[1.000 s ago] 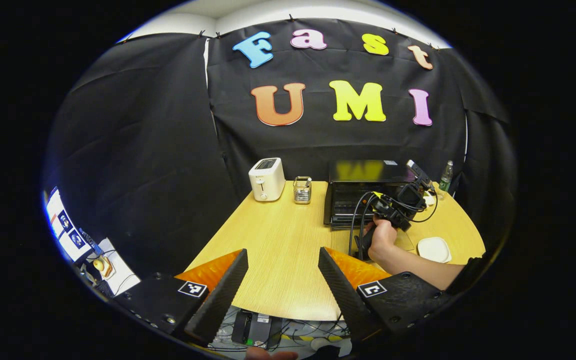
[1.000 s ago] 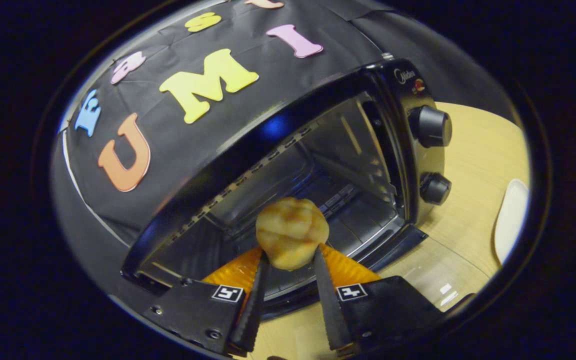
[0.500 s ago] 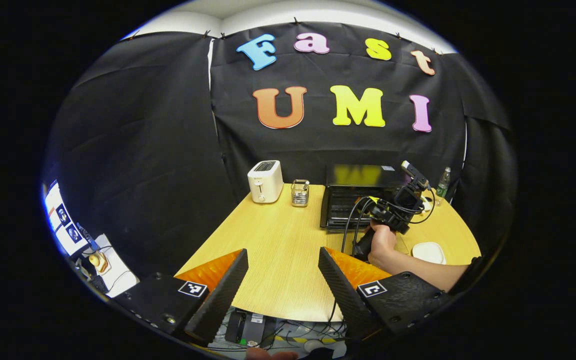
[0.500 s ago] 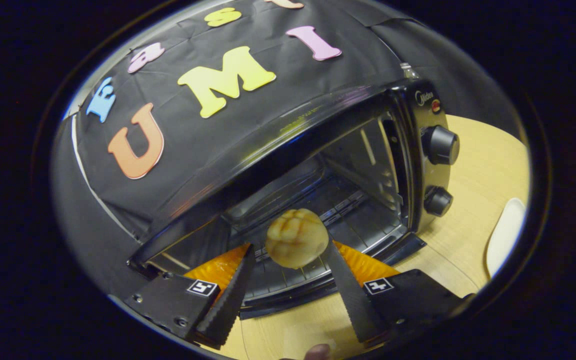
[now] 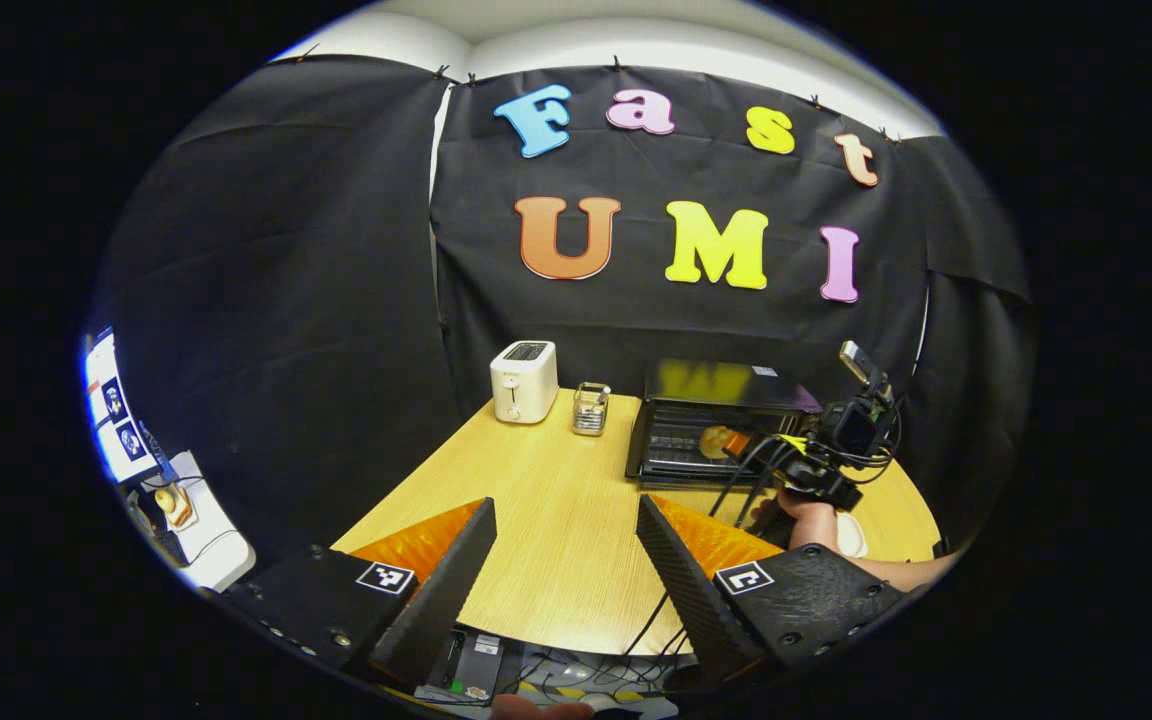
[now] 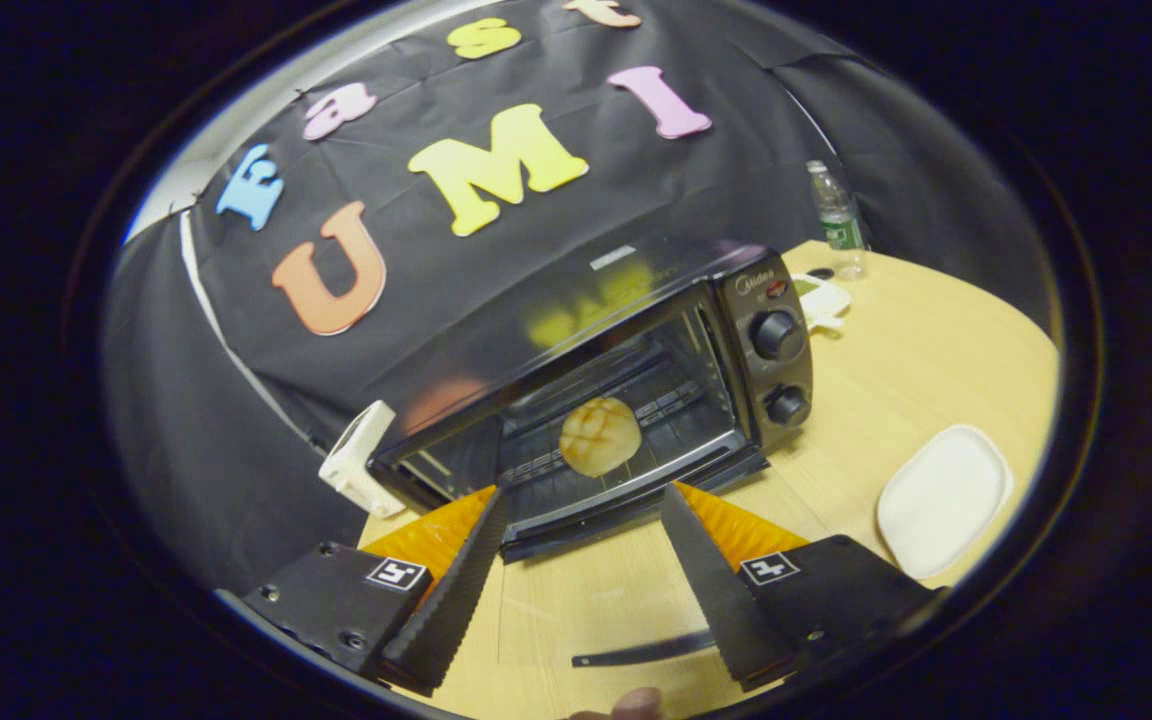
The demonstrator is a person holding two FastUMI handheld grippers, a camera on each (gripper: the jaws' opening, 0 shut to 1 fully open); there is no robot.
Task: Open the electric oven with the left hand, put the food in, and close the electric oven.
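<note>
Right gripper view | bun [image 6: 599, 436] on oven [image 6: 636, 340] rack | right hand-held gripper [image 6: 583, 545] open, well apart

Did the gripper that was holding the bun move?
Yes. The right gripper let go of the bun and backed out of the oven. The bun now sits on the rack, and the oven looks farther away.

1. We see a recording booth, not a home kitchen: black cloth wall [image 5: 286, 250] behind a wooden table [image 5: 556, 500].
2. Kitchen props line the table's far edge: toaster [image 5: 524, 381], electric oven [image 6: 626, 400].
3. Cables [image 5: 576, 665] lie under its near edge.
</note>
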